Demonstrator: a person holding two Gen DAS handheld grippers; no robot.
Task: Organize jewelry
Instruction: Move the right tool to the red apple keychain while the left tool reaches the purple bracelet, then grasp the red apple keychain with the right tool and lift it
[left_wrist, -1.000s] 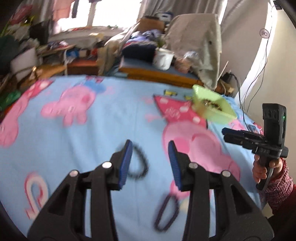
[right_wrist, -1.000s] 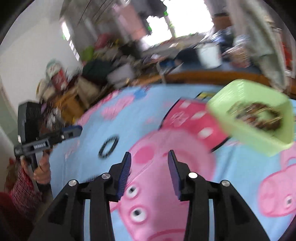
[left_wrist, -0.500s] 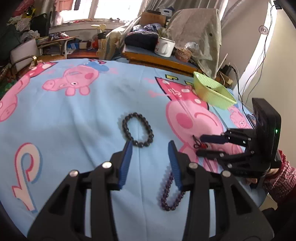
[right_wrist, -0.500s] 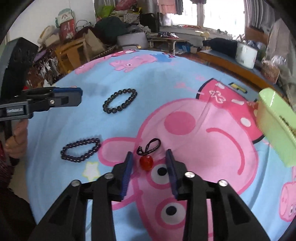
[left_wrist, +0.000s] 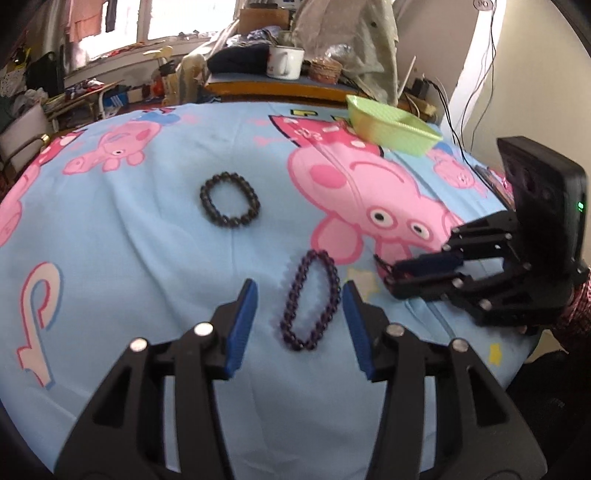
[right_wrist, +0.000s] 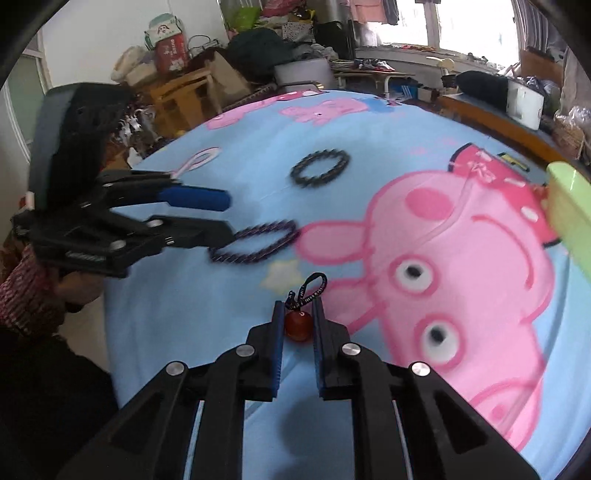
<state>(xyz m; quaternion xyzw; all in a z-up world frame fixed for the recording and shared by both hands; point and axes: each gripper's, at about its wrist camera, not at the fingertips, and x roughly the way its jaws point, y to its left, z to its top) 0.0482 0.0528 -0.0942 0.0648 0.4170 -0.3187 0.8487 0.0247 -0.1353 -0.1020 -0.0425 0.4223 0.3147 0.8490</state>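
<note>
A purple bead bracelet (left_wrist: 291, 295) lies on the blue cartoon bedsheet (left_wrist: 147, 258). It sits between the fingers of my left gripper (left_wrist: 300, 295), whose jaws are opening and whose pads stand clear of the beads. My right gripper (right_wrist: 298, 308) is shut on a red bead charm (right_wrist: 297, 326), whose black cord loop (right_wrist: 314, 286) sticks out past the tips. A black bead bracelet (left_wrist: 255, 206) lies farther back on the sheet. The right wrist view shows the left gripper (right_wrist: 227, 216) at the purple bracelet (right_wrist: 258, 254), and the black bracelet (right_wrist: 299, 179) beyond.
A light green basket (left_wrist: 391, 129) stands at the far right of the bed, with its rim (right_wrist: 569, 214) at the right edge of the right wrist view. A wooden bench with a white mug (left_wrist: 286, 62) and clutter runs behind the bed. Sleeved hands hold both grippers.
My left gripper has come down over the purple bracelet and its jaws have widened. My right gripper swung from the basket to the red bead charm and shut on it.
</note>
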